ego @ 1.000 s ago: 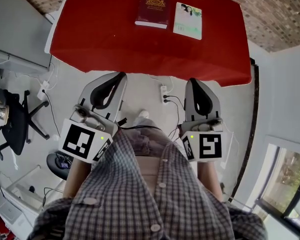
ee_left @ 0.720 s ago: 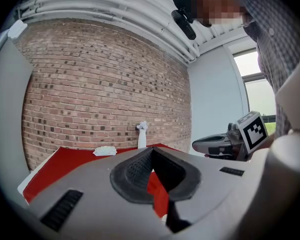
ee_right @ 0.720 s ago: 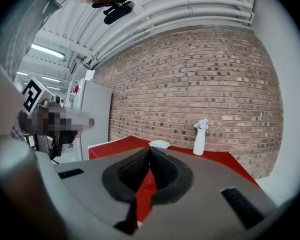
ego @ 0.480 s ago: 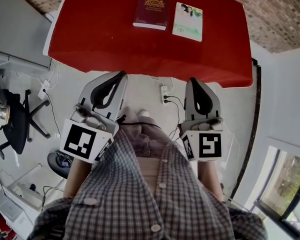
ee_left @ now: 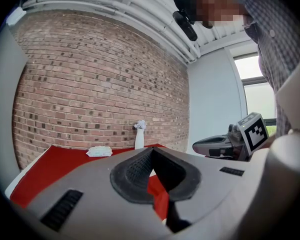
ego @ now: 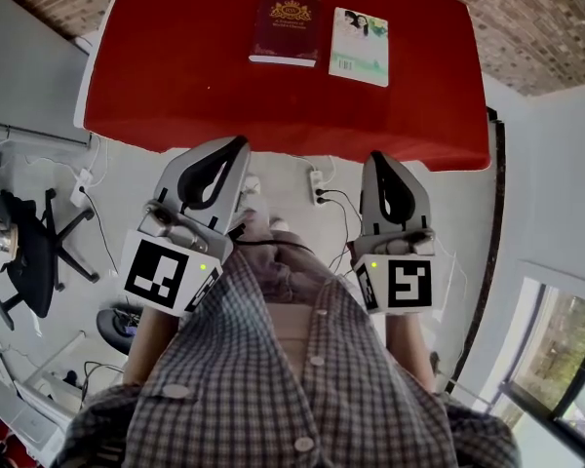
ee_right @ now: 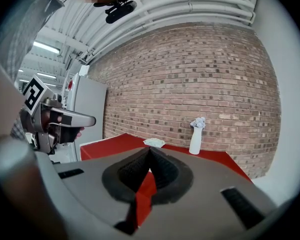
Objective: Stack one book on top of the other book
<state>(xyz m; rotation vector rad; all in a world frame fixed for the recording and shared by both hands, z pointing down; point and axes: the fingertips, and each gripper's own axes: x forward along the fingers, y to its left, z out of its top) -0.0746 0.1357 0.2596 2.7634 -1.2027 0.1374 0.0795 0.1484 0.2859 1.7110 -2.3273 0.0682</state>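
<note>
In the head view, a maroon book (ego: pixel 286 27) and a pale green-and-white book (ego: pixel 360 45) lie flat, just beside each other, on the far part of the red table (ego: pixel 195 76). Neither is on top of the other, so the whole stacking job appears to be left to do. The left gripper (ego: pixel 236 146) and the right gripper (ego: pixel 377 159) are both held over the floor, short of the table's near edge.

The left gripper view shows its jaws pressed together with nothing between them. It also gives a level look at a white vase (ee_left: pixel 139 135) and a wrapped white packet (ee_left: pixel 99 151) before a brick wall (ee_left: pixel 90 84). The gripper's own body hides the books.

The right gripper view likewise shows closed, empty jaws and no books.
</note>
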